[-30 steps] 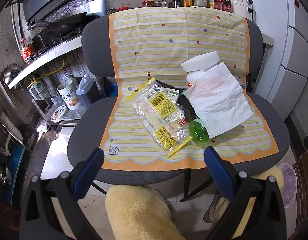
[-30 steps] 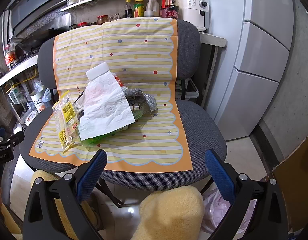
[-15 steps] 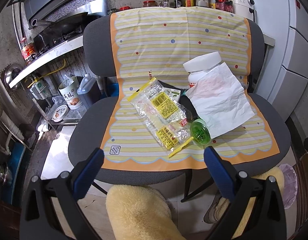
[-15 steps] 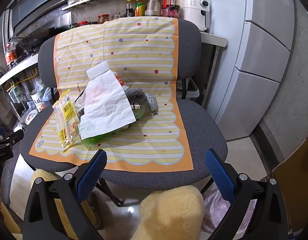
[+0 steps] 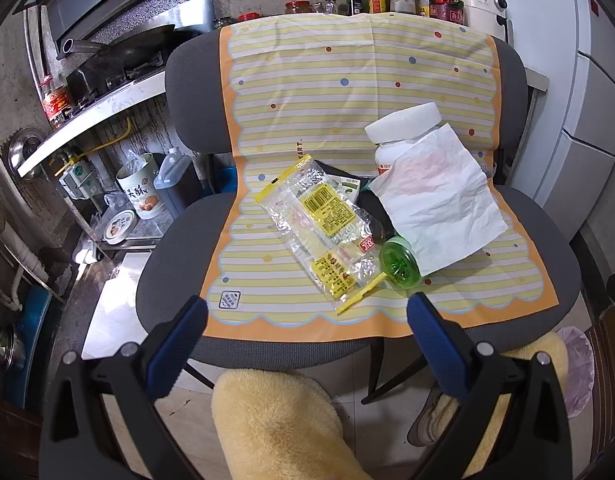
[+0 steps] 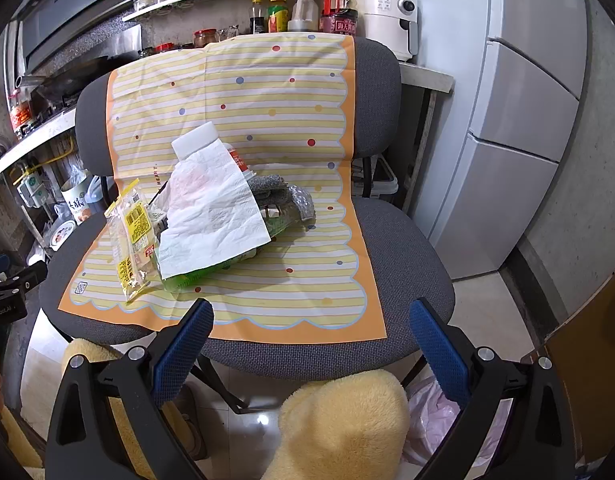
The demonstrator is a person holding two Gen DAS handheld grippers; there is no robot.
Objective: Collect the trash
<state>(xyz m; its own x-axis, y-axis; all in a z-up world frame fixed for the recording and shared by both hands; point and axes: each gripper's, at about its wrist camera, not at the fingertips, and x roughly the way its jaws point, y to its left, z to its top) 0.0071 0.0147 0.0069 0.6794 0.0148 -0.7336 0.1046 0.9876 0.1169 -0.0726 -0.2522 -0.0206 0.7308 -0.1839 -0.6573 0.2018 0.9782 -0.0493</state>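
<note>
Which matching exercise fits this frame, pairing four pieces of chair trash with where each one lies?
Things:
1. white-capped bottle
2. crumpled white paper
3. clear wrapper with yellow labels
4. green lid

Places:
A. flat on the mat, left of the pile
B. at the back, by the backrest
C. draped across the bottle and the pile
D. at the front, beside the paper's lower edge

Pairs: 1-B, 2-C, 3-A, 4-D
</note>
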